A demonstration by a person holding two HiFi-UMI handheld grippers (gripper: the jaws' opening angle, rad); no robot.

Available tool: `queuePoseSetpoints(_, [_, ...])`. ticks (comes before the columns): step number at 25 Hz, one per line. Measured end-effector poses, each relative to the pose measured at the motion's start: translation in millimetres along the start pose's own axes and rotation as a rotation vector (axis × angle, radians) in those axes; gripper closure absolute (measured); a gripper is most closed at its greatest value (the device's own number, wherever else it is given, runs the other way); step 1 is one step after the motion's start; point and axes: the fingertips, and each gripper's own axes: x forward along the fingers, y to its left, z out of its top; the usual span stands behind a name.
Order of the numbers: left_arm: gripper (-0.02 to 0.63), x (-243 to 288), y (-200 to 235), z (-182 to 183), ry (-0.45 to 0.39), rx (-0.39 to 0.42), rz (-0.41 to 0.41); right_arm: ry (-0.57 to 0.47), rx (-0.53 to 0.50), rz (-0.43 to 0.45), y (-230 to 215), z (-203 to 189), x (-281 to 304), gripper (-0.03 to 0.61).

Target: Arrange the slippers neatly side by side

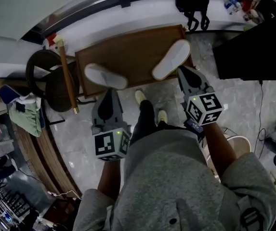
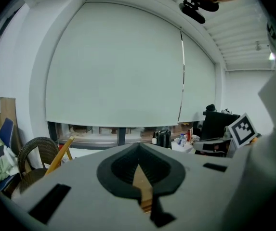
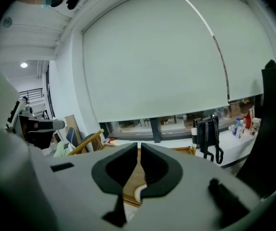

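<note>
Two white slippers lie apart on a low brown wooden table (image 1: 128, 52). The left slipper (image 1: 105, 76) lies across near the table's front left edge. The right slipper (image 1: 171, 59) lies angled at the front right corner. My left gripper (image 1: 110, 91) hovers just in front of the left slipper, shut and empty. My right gripper (image 1: 182, 71) hangs beside the right slipper's heel, shut with nothing in it. In the left gripper view the left gripper (image 2: 138, 150) shows its jaw tips meeting. In the right gripper view a bit of white slipper (image 3: 140, 194) shows behind the right gripper (image 3: 139, 150).
A wicker chair (image 1: 46, 81) with a long wooden stick (image 1: 68, 78) leaning on it stands left of the table. A black bag (image 1: 194, 1) sits on the ledge behind. A black desk (image 1: 253, 49) is at right, a white bucket (image 1: 236, 146) near my right arm. The person's feet (image 1: 150, 107) stand before the table.
</note>
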Motion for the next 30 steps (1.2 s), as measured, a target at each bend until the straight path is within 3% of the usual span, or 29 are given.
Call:
queuePoseSetpoints(6, [0.598,30,11,5,0.026,0.024,-0.028,0.058,0.046,-0.106,-31,-18,26,0.541])
queuePoseSetpoints(12, [0.6,53,23,6,0.051,0.027,-0.041,0.148,0.085,-0.156,-48,-49,53,0.54])
queuePoseSetpoints(17, [0.598,71,31,5,0.086,0.022,-0.047,0.232,0.135,-0.199,-64,-79,79,0.469])
queuePoseSetpoints(24, [0.598,87,42,-1,0.114,0.027,-0.061,0.296,0.261,-0.293,-90,-112,105,0.462])
queuePoseSetpoints(30, [0.598,101,56,2,0.123,0.039,-0.066,0.369,0.264,-0.37,-105,-143,122,0.446])
